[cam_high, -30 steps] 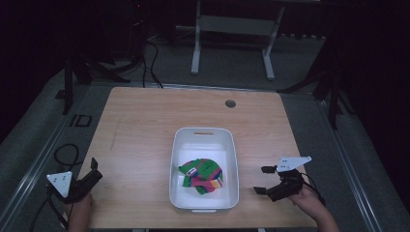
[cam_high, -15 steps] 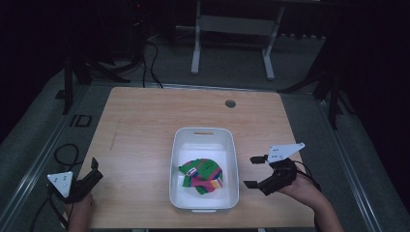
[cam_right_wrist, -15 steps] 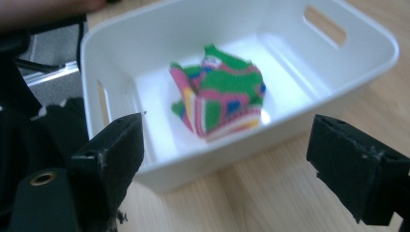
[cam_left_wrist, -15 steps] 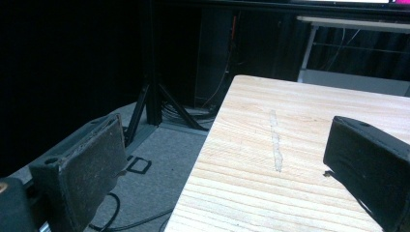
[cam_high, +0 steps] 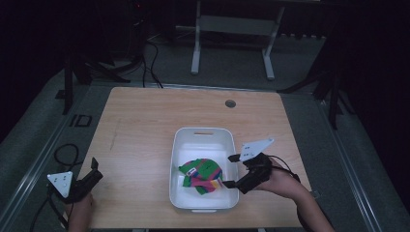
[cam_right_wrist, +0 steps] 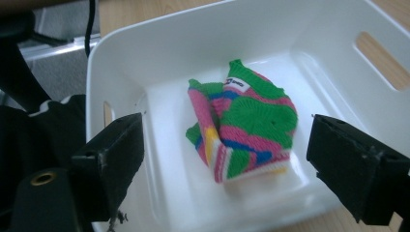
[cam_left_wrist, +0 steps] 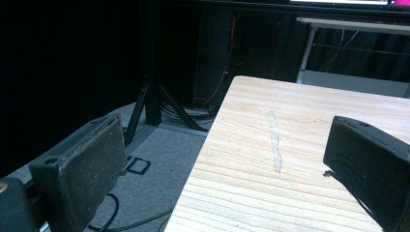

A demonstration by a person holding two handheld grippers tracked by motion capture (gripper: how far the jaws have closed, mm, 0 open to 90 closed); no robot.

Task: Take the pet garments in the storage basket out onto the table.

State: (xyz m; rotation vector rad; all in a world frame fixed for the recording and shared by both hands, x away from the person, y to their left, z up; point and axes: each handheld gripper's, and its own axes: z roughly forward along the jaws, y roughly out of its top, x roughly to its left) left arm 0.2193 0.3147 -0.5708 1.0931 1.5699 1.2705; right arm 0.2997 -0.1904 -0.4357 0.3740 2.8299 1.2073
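A pale wooden table (cam_high: 145,140) with a straight grain and rounded corners is seen under dim light. Near its front edge, a glossy white plastic bin (cam_high: 203,137), rectangular with slot handles, is set. Inside the bin, toward its front half, a crumpled knitted garment (cam_high: 202,175) in green, pink, blue and yellow stripes is lying, with a small white label shown. At the bin's right rim, the right gripper (cam_high: 230,170) is held with jaws spread wide. Well left of the bin, the left gripper (cam_high: 95,170) is held wide open too.
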